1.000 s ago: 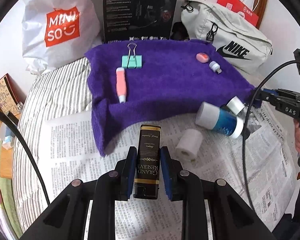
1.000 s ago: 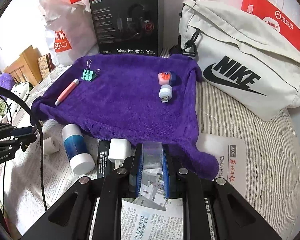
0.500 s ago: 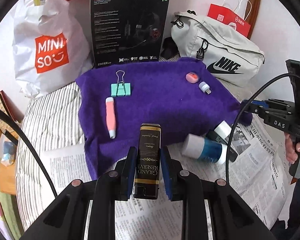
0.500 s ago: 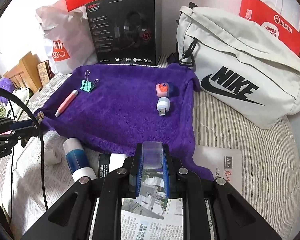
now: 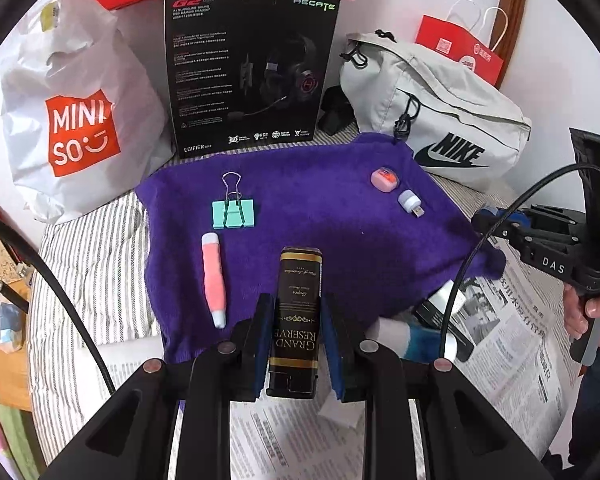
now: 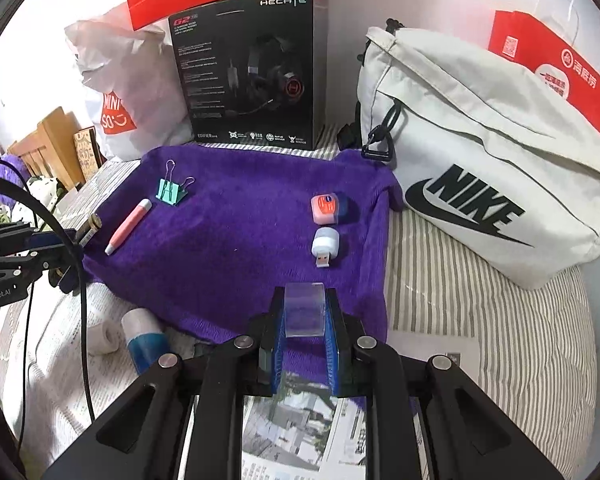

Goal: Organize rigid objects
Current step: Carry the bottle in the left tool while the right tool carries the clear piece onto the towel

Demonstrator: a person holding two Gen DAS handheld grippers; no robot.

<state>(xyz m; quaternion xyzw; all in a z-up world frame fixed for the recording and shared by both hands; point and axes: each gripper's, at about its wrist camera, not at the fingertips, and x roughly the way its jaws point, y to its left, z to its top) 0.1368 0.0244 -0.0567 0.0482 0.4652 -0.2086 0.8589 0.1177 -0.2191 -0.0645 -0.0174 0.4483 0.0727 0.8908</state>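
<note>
Two loads are up over the purple cloth's (image 5: 340,236) near edge, so we keep the left hand-held gripper (image 5: 296,344) pinching the black box (image 5: 298,312) and the right hand-held gripper (image 6: 304,332) pinching the clear block (image 6: 303,309), setting each down flat in a bare spot.

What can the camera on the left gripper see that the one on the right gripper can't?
Only the left wrist view shows the lettering on the black Grand Reserve box held by the left gripper, and a hand. Only the right wrist view shows the clear plastic case in the right gripper. Both show the purple towel, green binder clip, pink pen and white Nike bag.
</note>
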